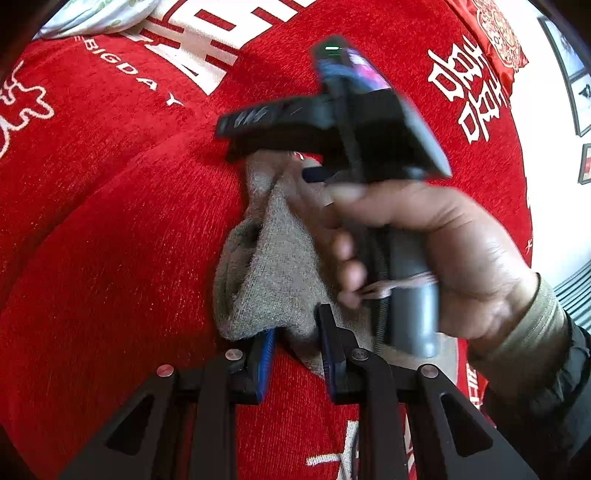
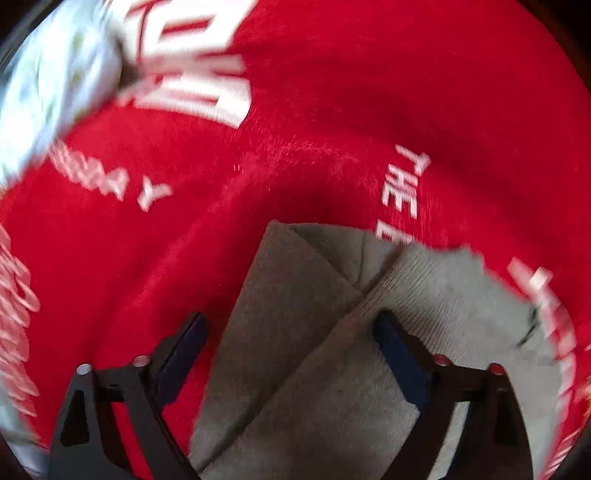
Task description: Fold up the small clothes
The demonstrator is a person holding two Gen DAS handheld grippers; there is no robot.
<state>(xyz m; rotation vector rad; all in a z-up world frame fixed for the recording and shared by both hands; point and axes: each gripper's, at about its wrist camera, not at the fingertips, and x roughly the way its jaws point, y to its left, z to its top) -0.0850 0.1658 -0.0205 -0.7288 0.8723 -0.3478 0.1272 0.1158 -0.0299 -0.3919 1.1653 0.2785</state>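
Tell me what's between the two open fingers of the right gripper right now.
In the right wrist view, the grey knitted cloth lies between the fingers of the right gripper, on the red blanket. The jaws stand wide, not pressing on it.

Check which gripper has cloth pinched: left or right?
The left gripper: its jaws pinch the grey cloth's edge. The right gripper stands wide open above it.

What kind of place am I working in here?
Probably a home bedroom: the grey cloth lies on a soft red cover printed with white characters, a patterned pillow lies at its edge, and framed pictures hang on the wall.
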